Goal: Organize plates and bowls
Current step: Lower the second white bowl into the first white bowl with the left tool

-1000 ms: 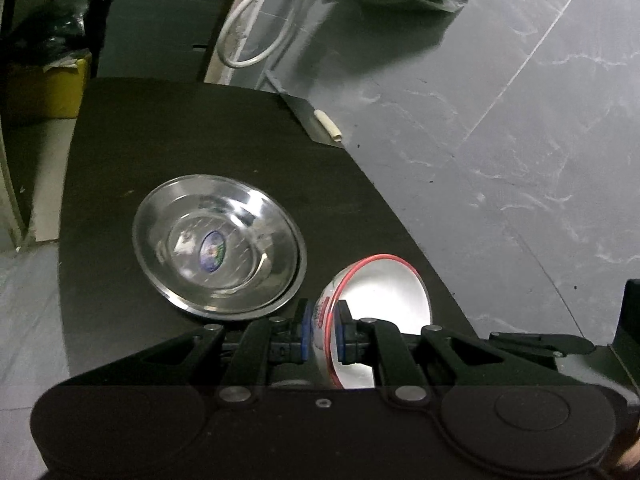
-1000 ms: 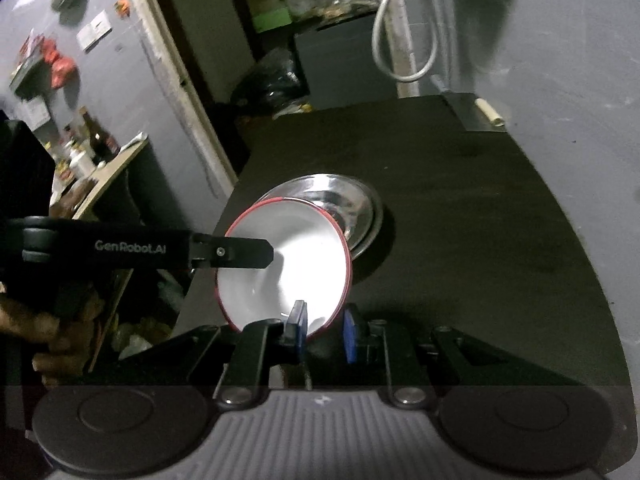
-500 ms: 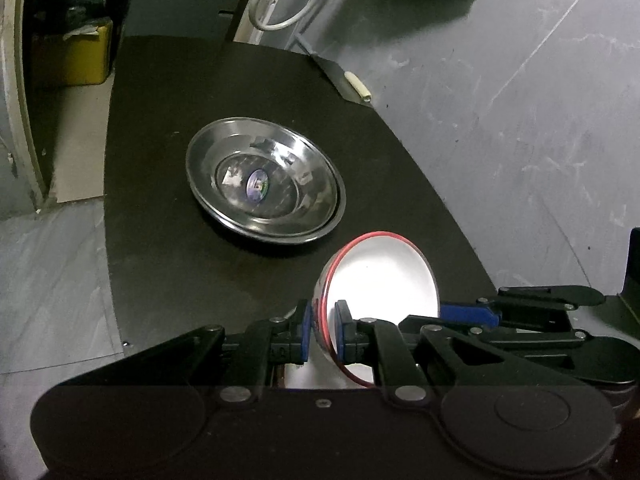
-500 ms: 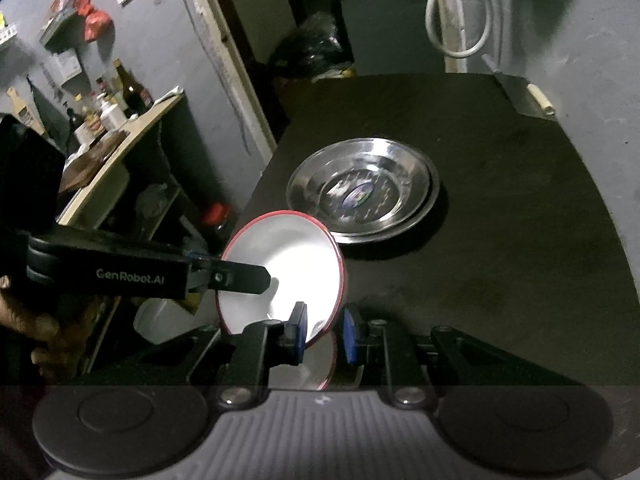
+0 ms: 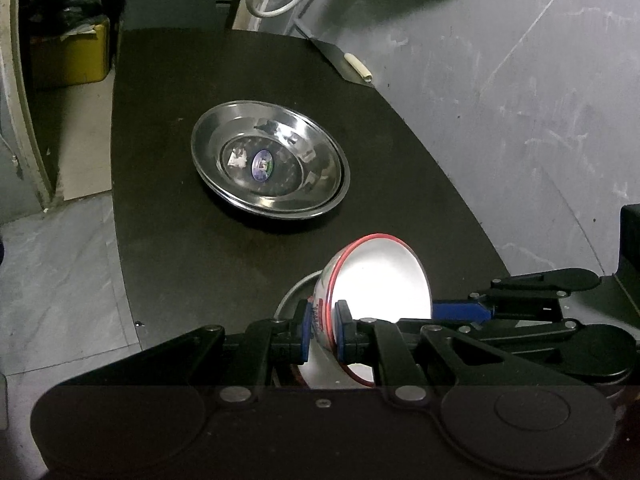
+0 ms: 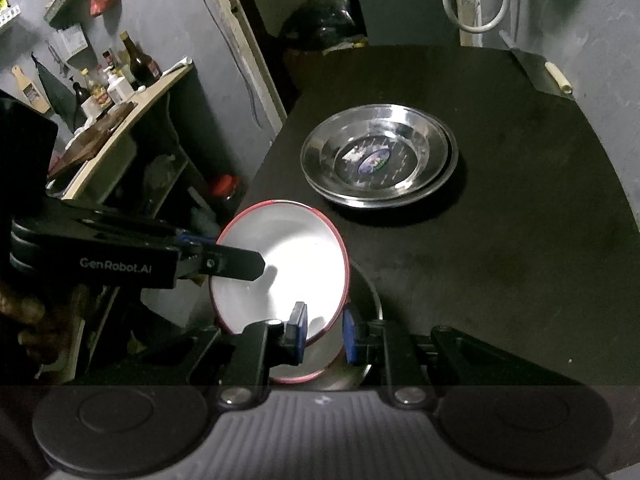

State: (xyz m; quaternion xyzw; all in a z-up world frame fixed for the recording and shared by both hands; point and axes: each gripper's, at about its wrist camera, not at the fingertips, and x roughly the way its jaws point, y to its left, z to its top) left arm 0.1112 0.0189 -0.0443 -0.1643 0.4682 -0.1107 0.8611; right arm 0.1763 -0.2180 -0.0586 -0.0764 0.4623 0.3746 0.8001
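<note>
Bowl, white inside with a red rim, hangs tilted just above the near edge of the dark counter, gripped from both sides: the left hand-held gripper has its blue pads closed tight on the rim, and the right hand-held gripper is closed on the opposite wall. Nothing lies in the bowl. Under it shows part of a grey metal dish. "GenRobot.AI" is printed in white on the left tool in the right wrist view. Farther back on the counter sit nested steel plates; the upper one carries a small round sticker, its print too small to read.
</note>
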